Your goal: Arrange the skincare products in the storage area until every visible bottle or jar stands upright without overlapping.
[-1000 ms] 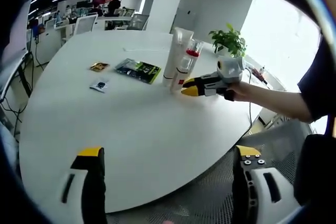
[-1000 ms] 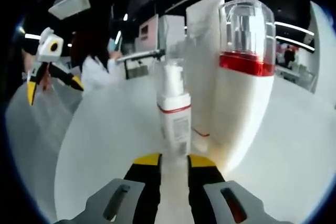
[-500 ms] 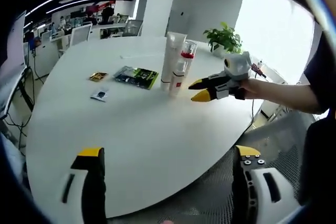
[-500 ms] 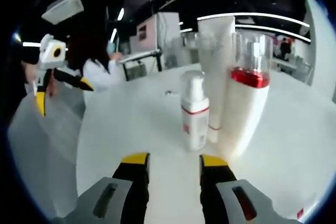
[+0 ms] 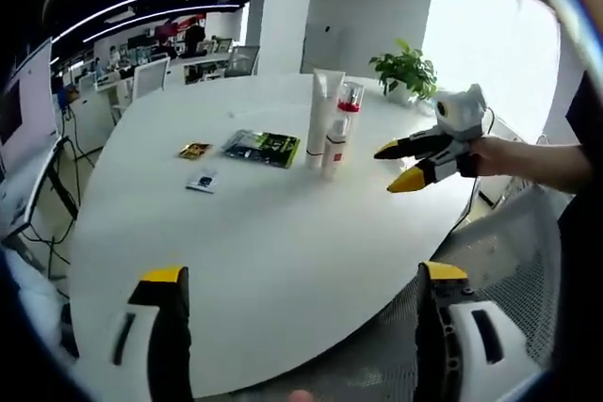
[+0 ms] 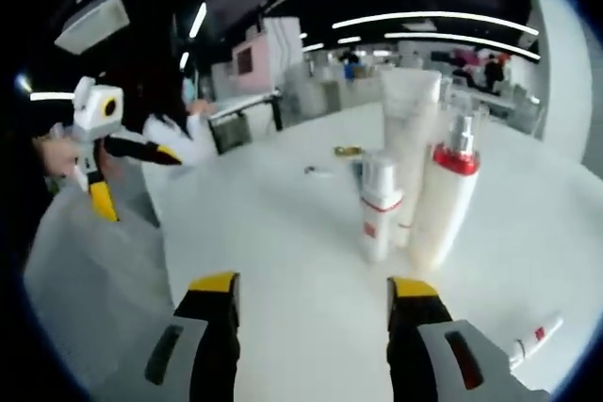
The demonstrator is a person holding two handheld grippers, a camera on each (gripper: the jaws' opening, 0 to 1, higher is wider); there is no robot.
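Pulled back from the upright cluster — tube (image 6: 411, 110), small pump bottle (image 6: 379, 206), red-collared bottle (image 6: 447, 197) — right gripper (image 6: 311, 294) spread, left gripper (image 5: 300, 281) spread wide at near desk (image 5: 254, 233) edge, leaving bottles clear to stand.

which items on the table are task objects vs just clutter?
Task items:
- tall white squeeze tube
- white pump bottle with red collar and clear cap
- small white foam-pump bottle with red band

Lying about:
- green-and-black flat packet
- small gold sachet
- small white sachet
- potted green plant
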